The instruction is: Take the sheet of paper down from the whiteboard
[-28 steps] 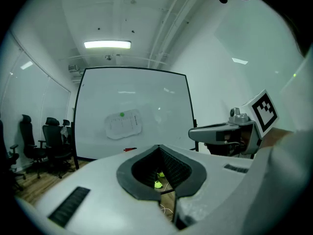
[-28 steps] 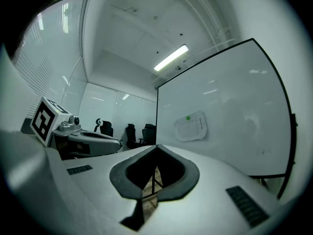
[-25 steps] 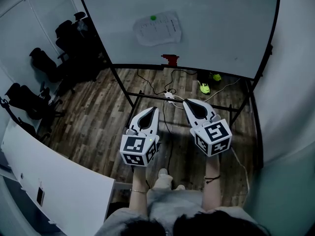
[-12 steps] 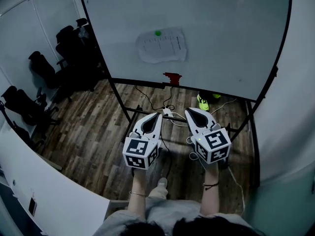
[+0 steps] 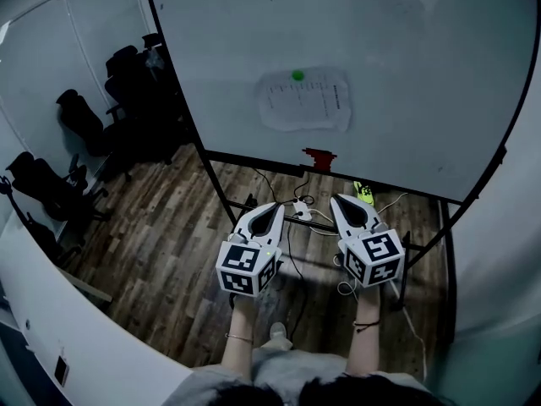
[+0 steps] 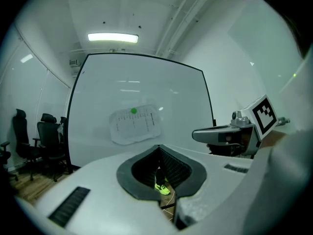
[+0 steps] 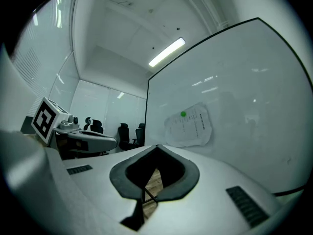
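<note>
We face the whiteboard [image 5: 423,66], left gripper [image 5: 276,206] and right gripper [image 5: 336,200] both clenched empty, well apart from the sheet of paper [image 5: 306,104] under its green magnet [image 5: 297,75].

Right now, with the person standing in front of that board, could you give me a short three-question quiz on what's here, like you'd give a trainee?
1. True or false: the sheet of paper hangs on the whiteboard.
2. What colour is the round dot at the sheet's top edge? A) green B) blue C) orange
3. Does the left gripper or the right gripper hold anything in its fingers?

Key: 1 true. 2 A. 3 Neither: both are shut and empty, and neither touches the board.
</note>
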{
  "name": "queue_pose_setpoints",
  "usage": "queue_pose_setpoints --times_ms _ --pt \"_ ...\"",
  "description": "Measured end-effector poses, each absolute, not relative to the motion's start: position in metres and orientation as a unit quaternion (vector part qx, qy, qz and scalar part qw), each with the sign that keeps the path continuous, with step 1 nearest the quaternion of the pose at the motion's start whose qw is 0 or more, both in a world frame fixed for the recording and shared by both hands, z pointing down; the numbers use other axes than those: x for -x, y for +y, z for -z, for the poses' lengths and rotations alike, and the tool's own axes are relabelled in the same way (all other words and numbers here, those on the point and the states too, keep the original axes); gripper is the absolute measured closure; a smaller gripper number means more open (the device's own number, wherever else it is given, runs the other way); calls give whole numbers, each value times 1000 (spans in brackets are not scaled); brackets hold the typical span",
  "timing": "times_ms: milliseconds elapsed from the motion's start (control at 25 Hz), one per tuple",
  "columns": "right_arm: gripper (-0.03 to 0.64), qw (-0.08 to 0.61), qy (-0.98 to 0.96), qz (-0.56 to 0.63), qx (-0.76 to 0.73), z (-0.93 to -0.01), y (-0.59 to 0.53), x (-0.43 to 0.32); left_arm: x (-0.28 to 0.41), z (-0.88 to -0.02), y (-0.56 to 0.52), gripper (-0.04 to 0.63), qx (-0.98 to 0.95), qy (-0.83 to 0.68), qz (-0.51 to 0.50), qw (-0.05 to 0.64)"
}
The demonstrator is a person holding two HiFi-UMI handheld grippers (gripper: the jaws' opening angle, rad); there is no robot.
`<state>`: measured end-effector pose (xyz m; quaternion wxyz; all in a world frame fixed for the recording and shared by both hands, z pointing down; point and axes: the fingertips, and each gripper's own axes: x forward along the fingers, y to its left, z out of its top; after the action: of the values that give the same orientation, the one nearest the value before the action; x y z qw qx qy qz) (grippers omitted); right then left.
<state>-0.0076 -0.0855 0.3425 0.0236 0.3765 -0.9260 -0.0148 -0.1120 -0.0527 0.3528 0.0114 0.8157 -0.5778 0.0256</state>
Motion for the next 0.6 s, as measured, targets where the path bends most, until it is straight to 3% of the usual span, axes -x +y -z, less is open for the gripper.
queue_pose_setpoints --times_ms 600 --pt "617 44 -922 0 -386 -363 -167 68 167 -372 -144 591 -830 -555 -21 37"
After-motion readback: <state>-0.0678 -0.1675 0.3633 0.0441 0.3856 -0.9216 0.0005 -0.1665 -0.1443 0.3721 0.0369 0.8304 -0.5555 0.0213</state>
